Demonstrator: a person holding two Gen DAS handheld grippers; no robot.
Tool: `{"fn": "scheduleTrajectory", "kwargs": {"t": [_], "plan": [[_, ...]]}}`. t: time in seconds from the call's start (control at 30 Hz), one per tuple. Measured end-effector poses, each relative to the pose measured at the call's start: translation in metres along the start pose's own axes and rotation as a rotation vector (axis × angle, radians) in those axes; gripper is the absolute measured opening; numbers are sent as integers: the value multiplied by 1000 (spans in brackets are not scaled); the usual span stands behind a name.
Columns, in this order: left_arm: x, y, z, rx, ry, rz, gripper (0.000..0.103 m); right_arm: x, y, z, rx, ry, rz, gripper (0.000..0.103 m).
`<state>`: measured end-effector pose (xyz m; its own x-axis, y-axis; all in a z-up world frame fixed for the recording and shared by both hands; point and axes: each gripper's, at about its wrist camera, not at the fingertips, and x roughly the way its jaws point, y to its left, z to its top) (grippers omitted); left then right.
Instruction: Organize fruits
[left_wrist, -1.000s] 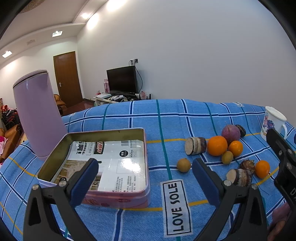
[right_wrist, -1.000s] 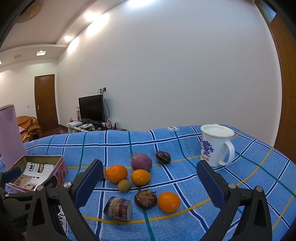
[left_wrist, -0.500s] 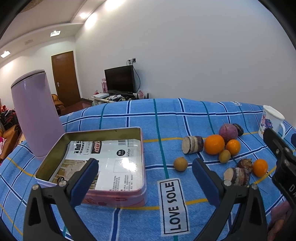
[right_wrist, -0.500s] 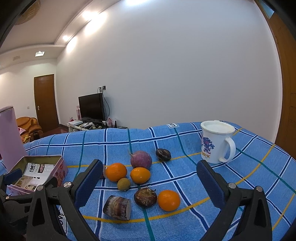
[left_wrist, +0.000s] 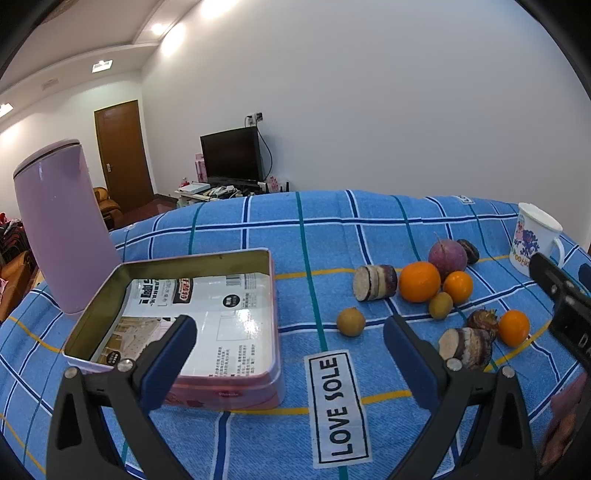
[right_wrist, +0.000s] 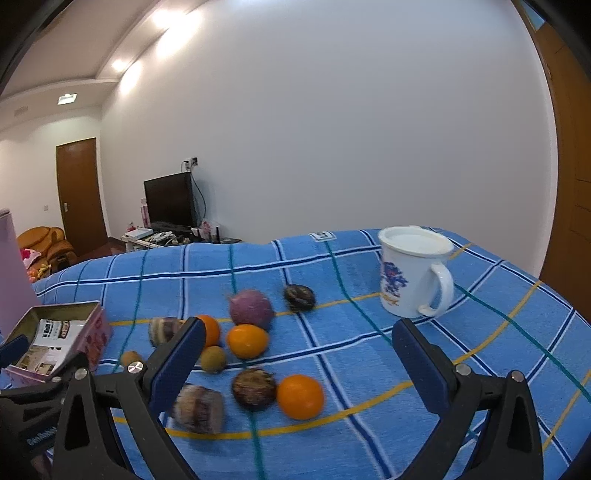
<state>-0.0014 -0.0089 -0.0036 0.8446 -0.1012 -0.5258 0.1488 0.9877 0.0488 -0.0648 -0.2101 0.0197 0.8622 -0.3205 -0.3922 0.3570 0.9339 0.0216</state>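
An open pink tin (left_wrist: 273, 288) with printed paper inside lies on the blue checked cloth, left in the left wrist view and far left in the right wrist view (right_wrist: 98, 325). Right of it lie several fruits: a large orange (left_wrist: 419, 281), a small orange (right_wrist: 300, 396), a purple round one (right_wrist: 251, 308), a small brown fruit (left_wrist: 351, 322) nearest the tin, and cut taro pieces (left_wrist: 375, 282). My left gripper (left_wrist: 290, 360) is open and empty, hovering between tin and fruits. My right gripper (right_wrist: 297, 367) is open and empty above the fruits.
A tall lilac kettle (left_wrist: 62, 229) stands behind the tin at the left. A white mug (right_wrist: 415, 271) stands at the right behind the fruits. A "LOVE SOLE" label (left_wrist: 338, 406) is sewn on the cloth. The cloth drops off at the far edge.
Both grippers have drifted a little closer to the fruits; the right wrist view has shifted right and is slightly blurred. Both stay open. Nothing on the cloth has moved.
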Motion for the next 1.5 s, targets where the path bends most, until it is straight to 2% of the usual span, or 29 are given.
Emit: {"fn": "scheduleTrajectory", "kwargs": {"t": [0.17,0.4,0.5,0.6,0.73,0.97,1.1,1.2,1.33,1.4,1.47,1.5], "plan": [[3,-2,0,9,13,-4,103,7,-27,0,39,53,11,87],[7,-4,-3,4,54,-39,103,13,-66,-4,94,124,31,86],[8,-9,-5,13,70,-60,103,21,-74,-7,112,196,80,71],[6,-17,-8,38,88,-94,101,38,-70,-12,110,305,167,64],[0,-30,-12,78,99,-135,100,55,-52,-17,66,391,243,63],[1,-54,-13,140,132,-174,100,68,-19,-22,-50,439,296,62],[7,-69,-9,164,176,-216,100,70,-17,-24,-52,479,369,41],[9,-82,-6,183,202,-256,98,68,-19,-25,-54,487,372,40],[17,-93,-4,170,240,-285,98,67,-38,-26,39,480,370,40],[23,-99,-5,162,253,-285,96,63,-52,-25,99,448,360,40],[29,-103,-6,156,269,-286,90,59,-62,-23,138,412,337,40],[33,-105,-8,150,280,-287,82,60,-65,-20,148,402,326,40]]}}
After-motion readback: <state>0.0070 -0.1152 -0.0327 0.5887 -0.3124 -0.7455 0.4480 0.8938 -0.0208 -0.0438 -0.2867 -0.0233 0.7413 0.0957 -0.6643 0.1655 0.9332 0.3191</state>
